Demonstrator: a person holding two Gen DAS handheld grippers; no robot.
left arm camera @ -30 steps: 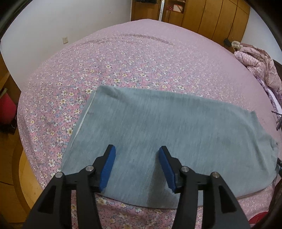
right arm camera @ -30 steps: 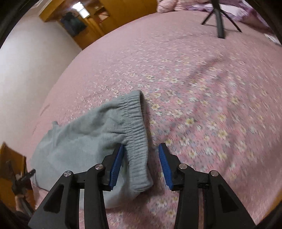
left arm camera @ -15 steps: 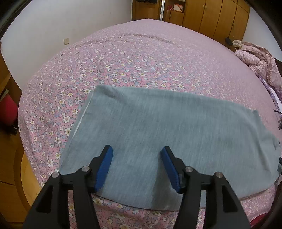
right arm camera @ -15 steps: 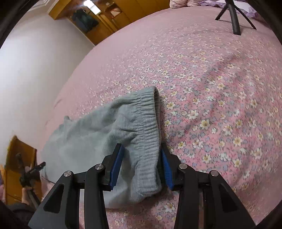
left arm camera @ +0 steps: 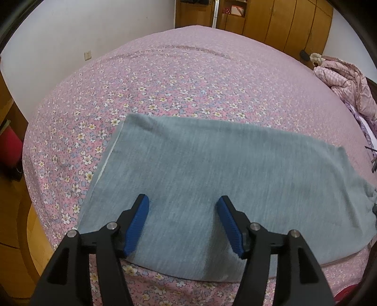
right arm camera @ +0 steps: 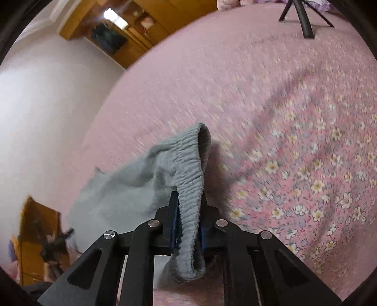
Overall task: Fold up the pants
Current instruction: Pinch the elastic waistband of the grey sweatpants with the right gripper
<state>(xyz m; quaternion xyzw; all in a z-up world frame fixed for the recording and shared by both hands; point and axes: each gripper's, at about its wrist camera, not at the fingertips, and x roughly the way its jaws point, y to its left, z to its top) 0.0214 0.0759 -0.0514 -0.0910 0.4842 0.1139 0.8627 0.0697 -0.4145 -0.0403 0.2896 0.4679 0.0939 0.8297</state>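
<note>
Grey-blue pants (left arm camera: 212, 179) lie flat in a long folded strip across the near part of the bed in the left wrist view. My left gripper (left arm camera: 182, 211) hovers open over their near edge, its blue pads (left arm camera: 137, 223) spread wide with nothing between them. In the right wrist view the ribbed elastic waistband (right arm camera: 190, 188) is lifted off the bedspread, and my right gripper (right arm camera: 188, 216) is shut on it. The rest of the pants (right arm camera: 113, 202) trails down to the left.
A pink floral bedspread (left arm camera: 188, 77) covers the bed. A crumpled pink quilt (left arm camera: 346, 82) lies at the far right. A black tripod (right arm camera: 304, 21) stands on the bed far ahead of the right gripper. Wooden wardrobes (left arm camera: 282, 21) line the back wall.
My right gripper has shut on the waistband and raised it off the bed. The left gripper has stayed open and pulled back slightly toward the pants' near edge.
</note>
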